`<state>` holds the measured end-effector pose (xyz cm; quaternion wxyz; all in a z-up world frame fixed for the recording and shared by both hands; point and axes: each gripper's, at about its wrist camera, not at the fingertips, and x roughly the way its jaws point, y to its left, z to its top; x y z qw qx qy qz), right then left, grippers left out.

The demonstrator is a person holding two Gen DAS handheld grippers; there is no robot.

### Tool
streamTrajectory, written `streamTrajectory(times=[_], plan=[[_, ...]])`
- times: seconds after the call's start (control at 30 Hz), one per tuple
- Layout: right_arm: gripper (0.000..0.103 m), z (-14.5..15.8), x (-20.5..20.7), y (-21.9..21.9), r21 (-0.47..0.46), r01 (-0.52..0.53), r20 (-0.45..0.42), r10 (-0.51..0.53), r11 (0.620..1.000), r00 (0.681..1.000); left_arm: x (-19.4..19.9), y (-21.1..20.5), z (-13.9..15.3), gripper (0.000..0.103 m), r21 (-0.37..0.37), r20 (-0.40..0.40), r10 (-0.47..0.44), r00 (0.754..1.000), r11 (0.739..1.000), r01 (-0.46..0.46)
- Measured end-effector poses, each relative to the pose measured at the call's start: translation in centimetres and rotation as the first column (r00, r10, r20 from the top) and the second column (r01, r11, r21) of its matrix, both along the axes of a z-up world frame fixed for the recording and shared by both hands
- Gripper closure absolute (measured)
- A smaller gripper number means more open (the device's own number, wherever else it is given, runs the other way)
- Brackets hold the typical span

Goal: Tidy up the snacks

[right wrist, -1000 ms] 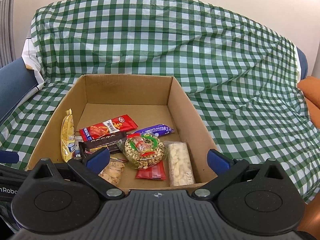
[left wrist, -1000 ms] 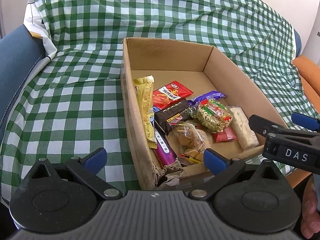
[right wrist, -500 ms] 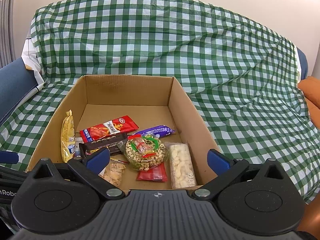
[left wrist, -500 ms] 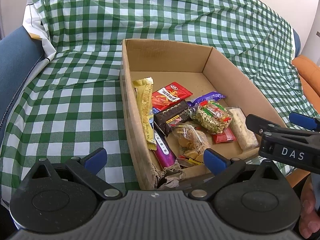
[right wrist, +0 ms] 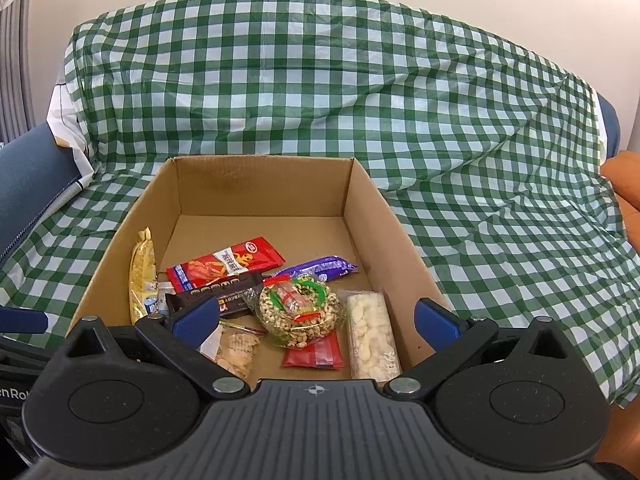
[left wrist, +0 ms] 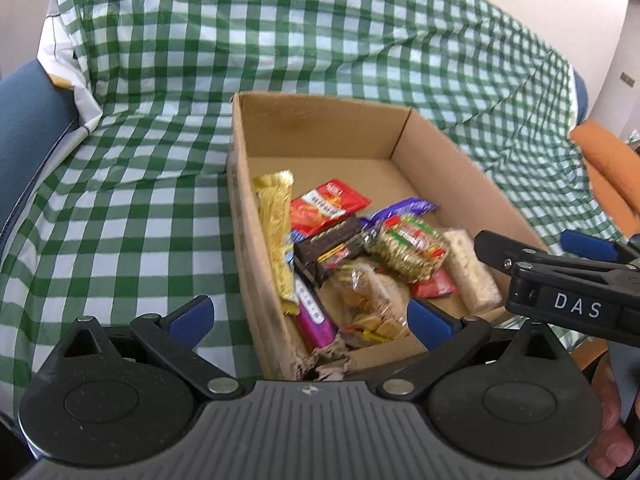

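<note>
An open cardboard box (left wrist: 240, 208) (right wrist: 396, 232) sits on a green checked cloth. Its near half holds several snacks: a gold packet (left wrist: 276, 236) (right wrist: 141, 272) along the left wall, a red packet (left wrist: 326, 208) (right wrist: 228, 262), a dark chocolate bar (left wrist: 326, 246) (right wrist: 224, 288), a purple bar (right wrist: 320, 269), a round bag of peanuts (left wrist: 408, 248) (right wrist: 300, 310), a clear pack of white pieces (left wrist: 468, 268) (right wrist: 370, 334) and a bag of crackers (left wrist: 368, 304) (right wrist: 236, 350). My left gripper (left wrist: 310, 318) is open over the box's near left corner. My right gripper (right wrist: 316, 316) is open just behind the near wall. Neither holds anything.
The checked cloth (right wrist: 480, 140) drapes a sofa with a blue armrest (left wrist: 28, 128) at the left. An orange cushion (left wrist: 608, 160) lies at the right. The box's near left corner (left wrist: 324, 360) is torn. A hand (left wrist: 604, 432) holds the right gripper's body.
Both grippers have drifted slightly; the box sits a little lower and larger in the views. Both stay open, and the snacks have not moved.
</note>
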<state>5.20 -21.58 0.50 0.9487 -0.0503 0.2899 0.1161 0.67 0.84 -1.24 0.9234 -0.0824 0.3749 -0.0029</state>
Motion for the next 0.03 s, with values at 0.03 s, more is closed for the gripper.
streamTrajectory(times=[0.03], plan=[[0.001,0.12,-0.05,-0.14,0.012,-0.002,0.000,0.002,1.000,1.000,-0.07,0.07,0.18,0.000,-0.004,0.014,0.000,1.000,1.000,0.000]])
